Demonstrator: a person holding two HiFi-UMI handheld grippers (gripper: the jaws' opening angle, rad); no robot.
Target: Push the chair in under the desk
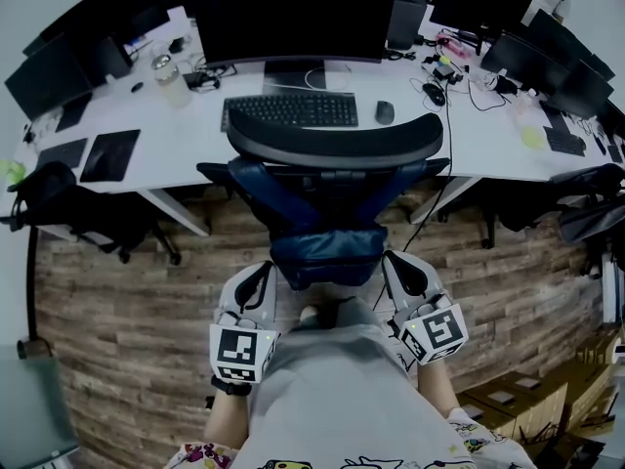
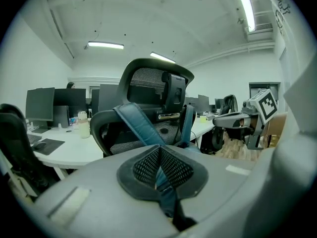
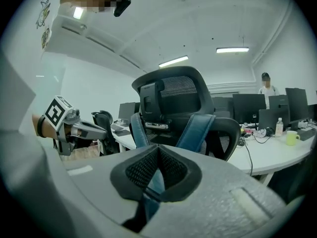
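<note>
The office chair (image 1: pixel 332 145) stands with its black mesh back towards me and its seat part-way under the white desk (image 1: pixel 186 125). Blue frame straps run down to a blue block (image 1: pixel 327 254) low on its back. My left gripper (image 1: pixel 262 274) sits at the block's left side and my right gripper (image 1: pixel 398 267) at its right side, both shut with nothing between the pads. In the left gripper view the shut pads (image 2: pixel 158 170) point at the chair back (image 2: pixel 148 83). The right gripper view shows the same: shut pads (image 3: pixel 157 170) aimed at the chair back (image 3: pixel 173 93).
On the desk lie a keyboard (image 1: pixel 291 110), a mouse (image 1: pixel 385 112), a big monitor (image 1: pixel 293 13) and a jar (image 1: pixel 168 76). Another black chair (image 1: pixel 68 208) stands at the left, one more (image 1: pixel 586 208) at the right. Cables hang by the right desk leg (image 1: pixel 444 189).
</note>
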